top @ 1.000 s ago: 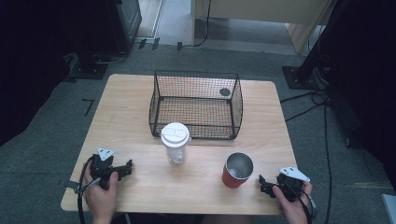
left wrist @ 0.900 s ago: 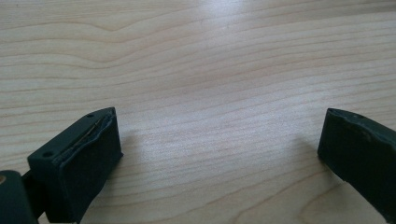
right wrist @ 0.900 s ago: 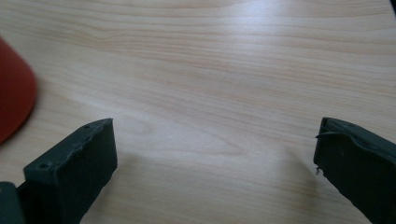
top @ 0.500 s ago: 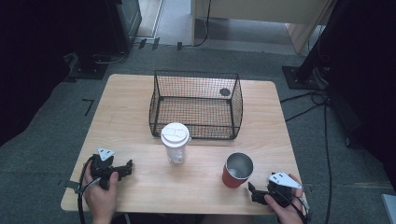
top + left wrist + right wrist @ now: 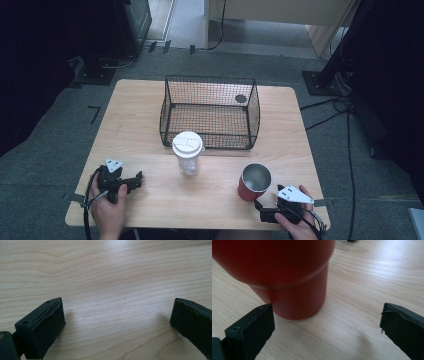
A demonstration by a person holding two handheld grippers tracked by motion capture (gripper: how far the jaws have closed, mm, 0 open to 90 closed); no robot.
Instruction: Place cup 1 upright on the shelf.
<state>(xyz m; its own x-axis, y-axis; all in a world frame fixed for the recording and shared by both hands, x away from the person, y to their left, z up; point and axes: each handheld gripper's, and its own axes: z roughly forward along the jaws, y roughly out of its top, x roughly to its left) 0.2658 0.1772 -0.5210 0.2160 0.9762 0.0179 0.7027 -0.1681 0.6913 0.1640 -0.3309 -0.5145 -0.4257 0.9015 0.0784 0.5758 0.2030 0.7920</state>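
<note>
- The right gripper (image 5: 263, 212) lies low at the table's (image 5: 140, 110) near edge, toward the near right corner, jaws spread wide and holding nothing.
- The red cup (image 5: 254, 182) stands upright just beyond those jaws, near the right end of the near edge. In the high view its mouth shows a silvery inside; how deep it goes is hard to make out.
- In the right gripper view the cup (image 5: 287, 277) looms close, and its top is cut off by the frame. Its base sits left of the middle of the gap, close to the left jaw; whether it touches that jaw cannot be told. The right jaw is well apart from it.
- The hand on the right gripper is partly cut off by the bottom of the high view.
- The left gripper (image 5: 136, 181) rests near the near left corner, jaws pointing along the near edge toward the middle. In the left gripper view its jaws (image 5: 117, 322) stand wide over bare wood with nothing between them.
- A clear cup (image 5: 187, 153) with a white lid stands upright near the table's middle, just in front of the basket (image 5: 210, 112); its contents are too dim to tell.
- The wire basket sits toward the far edge. A small dark round thing (image 5: 241, 98) lies at its far right corner, too small to identify.
</note>
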